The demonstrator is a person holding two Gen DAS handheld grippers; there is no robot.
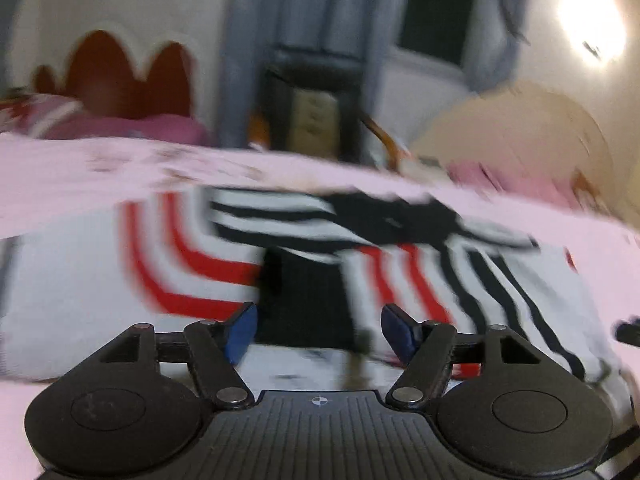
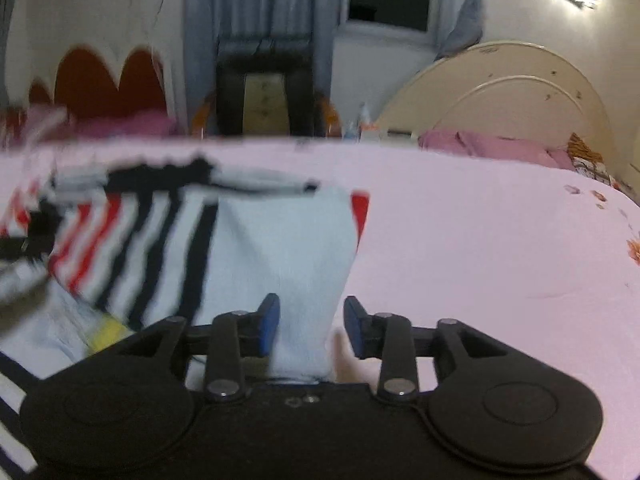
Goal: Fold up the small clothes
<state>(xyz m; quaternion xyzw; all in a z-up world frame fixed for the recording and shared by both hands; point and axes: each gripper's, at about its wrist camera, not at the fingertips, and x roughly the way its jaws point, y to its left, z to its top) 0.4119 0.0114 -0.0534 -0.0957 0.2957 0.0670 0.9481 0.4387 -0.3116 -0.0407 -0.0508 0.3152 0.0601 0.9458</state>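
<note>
Pink bed sheet [image 2: 480,240] fills most of both views, bed under me. On it, spread flat, the white garment [image 1: 80,280] with red and black stripes and a black collar area; left view badly motion-blurred. Its plain white sleeve or corner [image 2: 288,248] runs toward my right gripper [image 2: 311,326]. Right jaws spread, cloth lying between them, not pinched as far as I can see. Left gripper [image 1: 319,332] low over the striped cloth, jaws wide apart, gripping nothing.
</note>
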